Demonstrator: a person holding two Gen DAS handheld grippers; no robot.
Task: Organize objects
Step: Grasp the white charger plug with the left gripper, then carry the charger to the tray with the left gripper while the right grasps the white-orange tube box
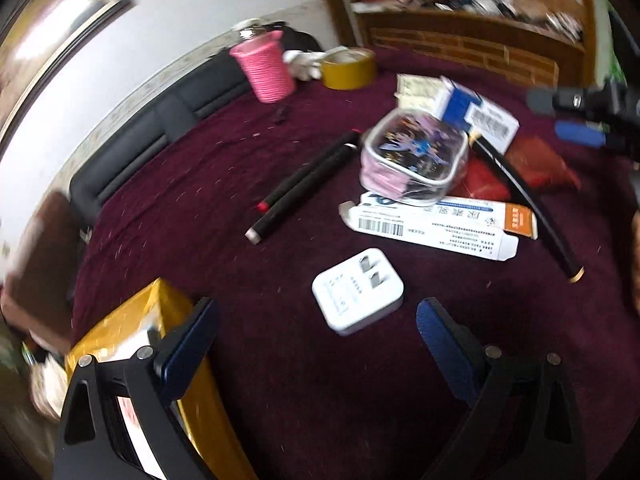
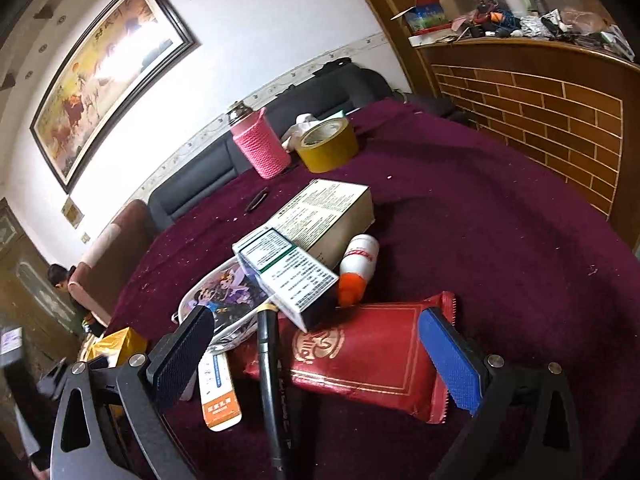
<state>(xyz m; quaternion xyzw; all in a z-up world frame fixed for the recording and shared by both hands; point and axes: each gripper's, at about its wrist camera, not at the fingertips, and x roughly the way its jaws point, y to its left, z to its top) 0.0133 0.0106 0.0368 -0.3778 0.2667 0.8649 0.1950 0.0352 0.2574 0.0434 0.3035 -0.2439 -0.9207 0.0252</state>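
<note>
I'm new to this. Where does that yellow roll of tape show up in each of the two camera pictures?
Left wrist view: the yellow tape roll lies at the far edge of the table, upper middle.
Right wrist view: the tape roll lies upper middle, far beyond the pile of boxes.
Shared landmark: the pink knitted cup stands just left of it.

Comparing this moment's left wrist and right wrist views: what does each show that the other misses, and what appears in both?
Left wrist only: a white charger and two black pens on the maroon cloth.
Right wrist only: a white bottle with an orange cap, lying beside the boxes, and a framed painting.
Both: the pink knitted cup, yellow tape roll, cartoon pouch and red packet.
</note>
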